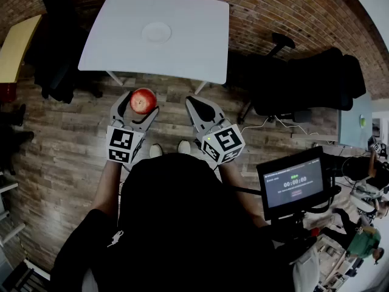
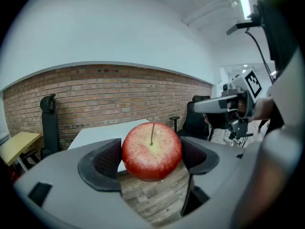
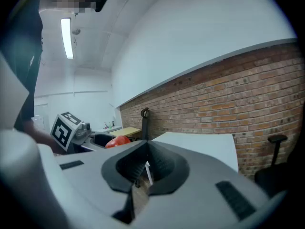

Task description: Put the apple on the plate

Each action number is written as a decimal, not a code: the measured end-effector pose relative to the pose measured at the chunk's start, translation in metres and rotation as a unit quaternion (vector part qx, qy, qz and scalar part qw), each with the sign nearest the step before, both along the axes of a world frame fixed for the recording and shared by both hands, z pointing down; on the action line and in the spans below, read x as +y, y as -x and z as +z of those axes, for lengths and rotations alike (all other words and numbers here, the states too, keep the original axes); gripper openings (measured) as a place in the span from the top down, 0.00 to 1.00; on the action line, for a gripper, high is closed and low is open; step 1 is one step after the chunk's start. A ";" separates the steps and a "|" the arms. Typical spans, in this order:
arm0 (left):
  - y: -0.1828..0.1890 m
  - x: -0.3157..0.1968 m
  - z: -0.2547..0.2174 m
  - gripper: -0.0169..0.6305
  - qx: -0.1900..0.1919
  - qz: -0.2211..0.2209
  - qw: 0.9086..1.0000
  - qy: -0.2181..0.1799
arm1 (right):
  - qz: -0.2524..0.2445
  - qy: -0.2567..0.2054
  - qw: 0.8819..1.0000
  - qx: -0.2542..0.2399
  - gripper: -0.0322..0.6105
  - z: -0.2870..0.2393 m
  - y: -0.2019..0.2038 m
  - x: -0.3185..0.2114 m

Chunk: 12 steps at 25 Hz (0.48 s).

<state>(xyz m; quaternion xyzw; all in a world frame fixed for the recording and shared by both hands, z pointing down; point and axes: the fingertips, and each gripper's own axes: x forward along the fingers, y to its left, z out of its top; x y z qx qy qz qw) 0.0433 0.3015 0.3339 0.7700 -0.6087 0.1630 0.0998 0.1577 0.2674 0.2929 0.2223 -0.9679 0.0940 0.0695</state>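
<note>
The left tongs (image 1: 141, 105) have hold of the apple (image 1: 143, 100). In the left gripper view the two dark pads (image 2: 108, 160) stand wide apart and press on the left and right sides of the red apple (image 2: 151, 150), which is upright with its thin stem on top. The apple is up in the air over the wooden floor (image 1: 67, 145), in front of the person, and it is not touching the bench (image 1: 188, 41).

The white bench is further ahead, near the brick wall (image 1: 285, 11). The white plate (image 1: 156, 31) lies flat near the middle of the bench top, well apart from the apple.

The right tongs (image 1: 199, 105) are beside the left ones, at about the same height. In the right gripper view their jaws are brought together, with only a thin slit between the pads (image 3: 159, 168), and nothing is held there. The same view shows the apple (image 3: 116, 141) and the left tongs off to the left side.

A black office chair (image 1: 304, 81) stands to the right of the bench. A small screen (image 1: 294, 183) is at the person's right side.
</note>
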 end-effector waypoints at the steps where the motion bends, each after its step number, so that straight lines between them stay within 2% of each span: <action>1: 0.002 -0.001 -0.001 0.37 -0.001 0.000 1.000 -0.001 | 0.001 -0.001 1.000 -0.001 0.94 -0.001 0.001 -0.001; 8: 0.020 -0.006 -0.010 0.37 -0.002 -0.002 1.000 -0.005 | 0.004 -0.004 1.000 0.006 0.94 -0.008 0.011 -0.003; 12: 0.025 -0.004 -0.010 0.37 -0.002 -0.003 1.000 0.005 | 0.028 0.003 1.000 -0.002 0.94 -0.012 0.010 -0.011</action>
